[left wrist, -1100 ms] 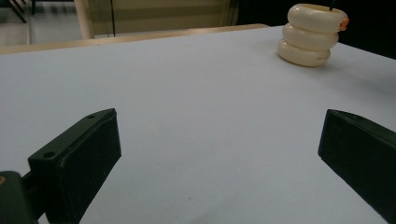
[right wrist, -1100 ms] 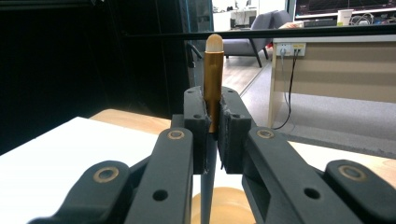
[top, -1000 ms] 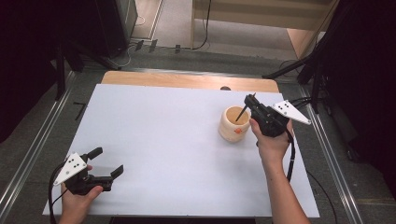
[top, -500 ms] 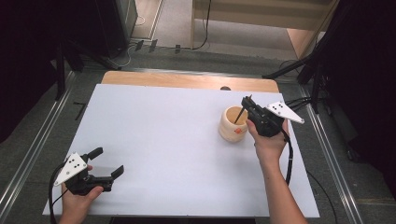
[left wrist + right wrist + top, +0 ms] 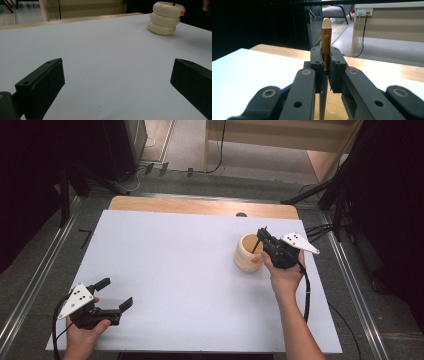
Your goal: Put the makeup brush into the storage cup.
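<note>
One pencil is clamped upright in the right tongs, its lower end already inside the mouth of the cream ringed holder on the counter. Judged step: lower the pencil into the holder. Keep the shaft vertical and centred over the opening, descend slowly, and release only once the tip rests inside, so the holder is not tipped. Left tongs stand wide and hold nothing, well apart near the front edge. Open room lies to the left; the counter's right edge is near.
</note>
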Demonstrator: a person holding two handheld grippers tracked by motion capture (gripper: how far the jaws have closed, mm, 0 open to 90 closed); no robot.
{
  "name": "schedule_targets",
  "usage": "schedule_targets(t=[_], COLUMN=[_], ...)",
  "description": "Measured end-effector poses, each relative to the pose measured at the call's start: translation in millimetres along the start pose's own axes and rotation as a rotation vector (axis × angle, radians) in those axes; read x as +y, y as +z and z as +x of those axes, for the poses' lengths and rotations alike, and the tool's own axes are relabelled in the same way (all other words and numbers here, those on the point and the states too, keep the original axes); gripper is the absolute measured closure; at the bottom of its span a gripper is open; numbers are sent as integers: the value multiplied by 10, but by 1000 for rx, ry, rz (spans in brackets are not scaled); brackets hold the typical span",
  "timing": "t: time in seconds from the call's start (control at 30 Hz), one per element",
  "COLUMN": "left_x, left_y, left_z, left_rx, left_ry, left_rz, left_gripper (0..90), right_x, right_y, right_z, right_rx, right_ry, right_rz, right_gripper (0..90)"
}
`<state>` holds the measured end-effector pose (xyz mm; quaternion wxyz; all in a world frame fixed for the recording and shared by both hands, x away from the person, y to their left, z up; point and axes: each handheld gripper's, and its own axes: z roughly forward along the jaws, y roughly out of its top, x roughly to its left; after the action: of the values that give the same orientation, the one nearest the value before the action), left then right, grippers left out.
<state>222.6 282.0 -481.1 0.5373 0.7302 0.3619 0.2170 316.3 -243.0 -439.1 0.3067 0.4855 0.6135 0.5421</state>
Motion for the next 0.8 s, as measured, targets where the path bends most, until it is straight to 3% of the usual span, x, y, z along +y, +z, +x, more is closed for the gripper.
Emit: schedule_targets(t=[0.5, 0.8], left_x=[1, 1], left_y=[2, 4], left_z=[-11, -15], left_rx=[0, -1], left_ry=[4, 8], left_rz=[0, 0], left_gripper=[0, 0], right_x=[-188, -254], right_y=[69, 89], right_z=[-14, -38], right_rx=[-11, -20], right_ry=[-8, 25], right_rz=[54, 81], right_gripper=[847, 842])
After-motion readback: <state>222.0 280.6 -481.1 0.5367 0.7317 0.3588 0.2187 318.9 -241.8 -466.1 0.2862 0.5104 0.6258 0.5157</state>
